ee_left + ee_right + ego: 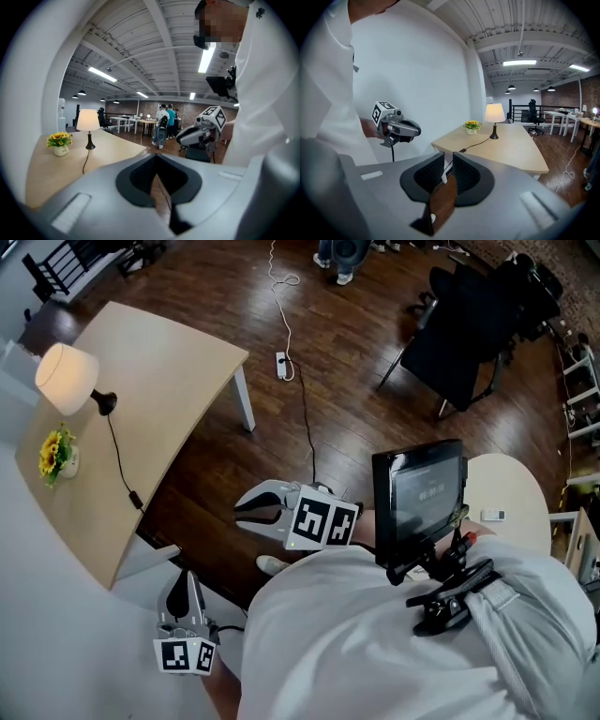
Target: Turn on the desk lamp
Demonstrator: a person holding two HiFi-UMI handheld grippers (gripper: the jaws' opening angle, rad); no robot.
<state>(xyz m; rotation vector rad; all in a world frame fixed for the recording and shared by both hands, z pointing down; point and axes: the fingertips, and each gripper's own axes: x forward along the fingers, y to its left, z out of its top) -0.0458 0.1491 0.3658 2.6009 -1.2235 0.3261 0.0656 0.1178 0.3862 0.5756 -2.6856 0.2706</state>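
The desk lamp (66, 378) has a cream shade and a dark base and stands at the far left end of the pale wooden table (178, 381). Its black cord runs along the tabletop to an inline switch (137, 500) near the table's near edge. The lamp (88, 123) (495, 116) is several table-widths away in both gripper views. My left gripper (185, 577) (157, 161) hangs below the table's near corner, jaws together, holding nothing. My right gripper (246, 508) (446, 166) is held in front of my chest, off the table's right side, also shut and empty.
A small pot of yellow flowers (56, 455) sits beside the lamp. On the dark wood floor lie a white power strip (282, 365) and its cable. A black chair (459, 338) stands at the right, and people (337, 254) stand far off. A tablet (419, 493) is mounted at my chest.
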